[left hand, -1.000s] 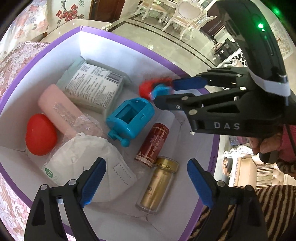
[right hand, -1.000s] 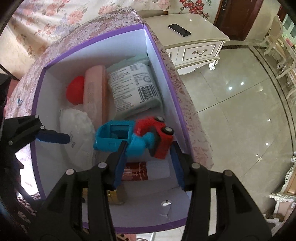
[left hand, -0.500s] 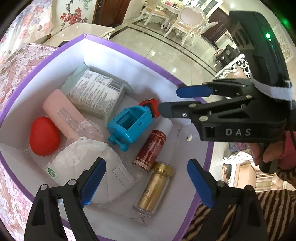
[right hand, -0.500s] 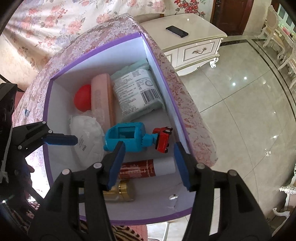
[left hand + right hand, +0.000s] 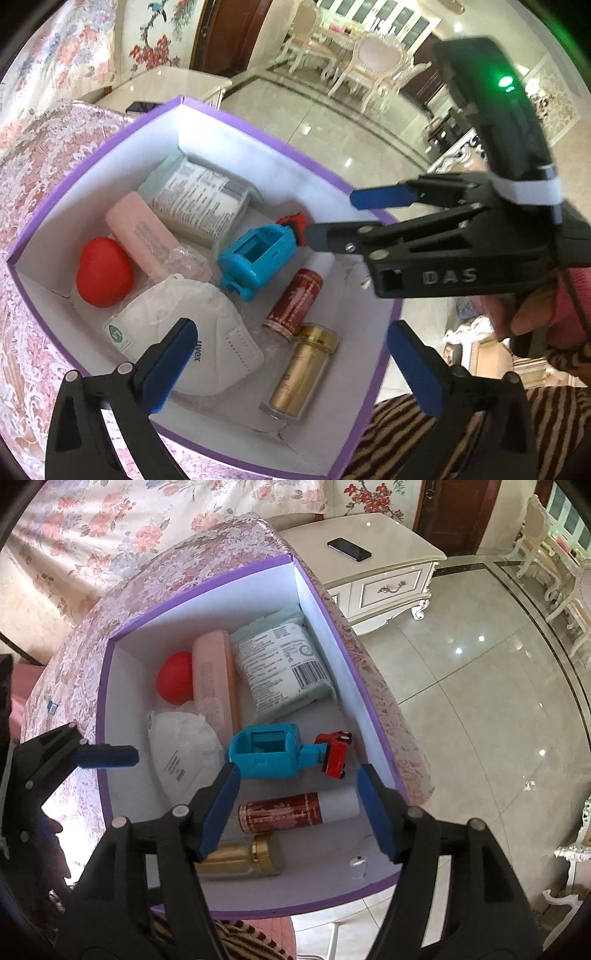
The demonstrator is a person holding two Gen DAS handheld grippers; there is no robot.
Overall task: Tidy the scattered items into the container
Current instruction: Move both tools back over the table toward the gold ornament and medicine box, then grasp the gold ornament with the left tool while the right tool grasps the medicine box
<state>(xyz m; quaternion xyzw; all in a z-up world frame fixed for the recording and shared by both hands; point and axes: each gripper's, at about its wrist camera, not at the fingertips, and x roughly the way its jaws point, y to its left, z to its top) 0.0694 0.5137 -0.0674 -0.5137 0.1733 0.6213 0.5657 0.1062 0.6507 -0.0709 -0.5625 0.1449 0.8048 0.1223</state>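
glossy tile floor (image 5: pixel 480 709) and a white cabinet (image 5: pixel 384 583) with a dark phone (image 5: pixel 349 548) on top lie beyond the purple-edged box (image 5: pixel 105 709). right claw (image 5: pixel 297 808) hangs over the box's near end, fingers spread wide, gripping nothing. just ahead of its tips lies the blue-and-red toy truck (image 5: pixel 273 755) on the box floor; directly beneath them a red bottle (image 5: pixel 291 812) and gold bottle (image 5: pixel 240 860). farther ahead sit a wipes pack (image 5: pixel 284 668), pink case (image 5: pixel 214 675) and red ball (image 5: pixel 175 677). left claw (image 5: pixel 291 363) is also spread and empty, its left finger over the white mask (image 5: pixel 199 332), the gold bottle between its tips.
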